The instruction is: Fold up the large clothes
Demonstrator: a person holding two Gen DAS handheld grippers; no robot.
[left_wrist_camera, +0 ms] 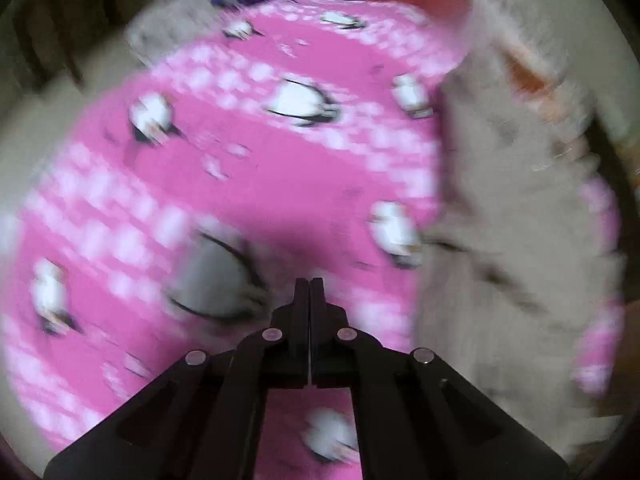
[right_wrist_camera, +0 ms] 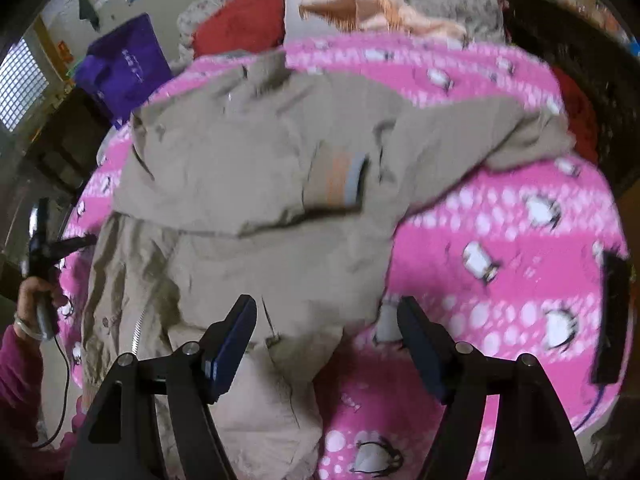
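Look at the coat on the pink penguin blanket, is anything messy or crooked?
Yes. The tan jacket lies rumpled on the pink penguin blanket. One sleeve is folded across its front, its striped cuff near the middle, while the other sleeve sticks out sideways. The fold is uneven and creased.

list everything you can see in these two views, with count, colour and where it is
jacket: one, beige-grey with an orange and grey striped cuff, spread on the blanket, one sleeve folded across the body
blanket: one, pink with white dots and penguins, covering the bed
cushion: one, red, at the far end
peach cloth: one, on a pale pillow at the far end
bag: one, purple, beyond the bed's far left corner
dark flat object: one, black, right edge of blanket
left gripper: black, shut, empty, over the blanket
right gripper: black, blue pads, open above the jacket hem
hand: one, holding the left gripper's handle, magenta sleeve
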